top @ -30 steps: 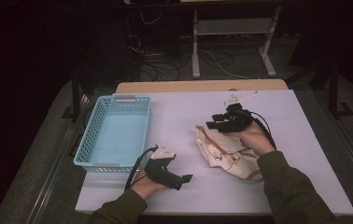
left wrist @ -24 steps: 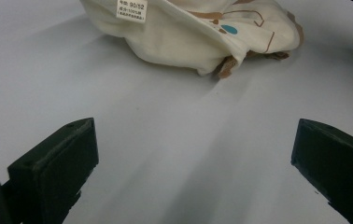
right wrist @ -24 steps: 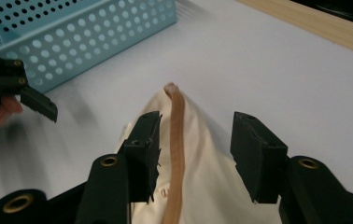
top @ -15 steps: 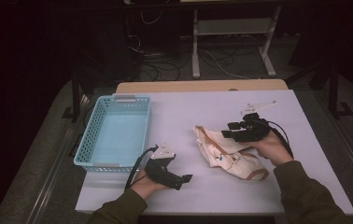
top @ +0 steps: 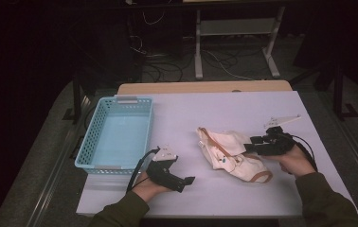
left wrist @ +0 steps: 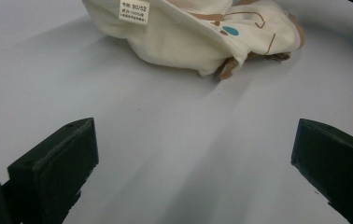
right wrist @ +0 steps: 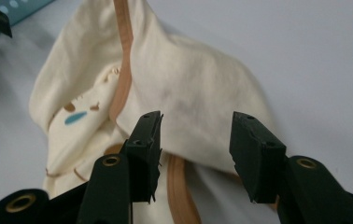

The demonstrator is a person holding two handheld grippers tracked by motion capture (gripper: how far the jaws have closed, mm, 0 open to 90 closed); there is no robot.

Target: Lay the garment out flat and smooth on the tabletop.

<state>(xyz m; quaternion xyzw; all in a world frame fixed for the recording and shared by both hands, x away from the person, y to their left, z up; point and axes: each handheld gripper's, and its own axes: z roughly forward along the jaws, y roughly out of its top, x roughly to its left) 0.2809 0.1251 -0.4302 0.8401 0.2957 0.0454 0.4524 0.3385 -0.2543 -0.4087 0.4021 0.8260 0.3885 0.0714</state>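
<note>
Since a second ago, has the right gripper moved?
Yes. In the high view the right gripper has come down and toward the person, from past the far edge of the cream garment to its right side; jaws open over the cloth.

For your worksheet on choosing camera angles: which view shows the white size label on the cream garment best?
The left gripper view: the label faces that camera, near enough to see print on it. The high view shows the whole garment but too small to make out a label; the right gripper view shows the cloth's tan trim close up.
</note>
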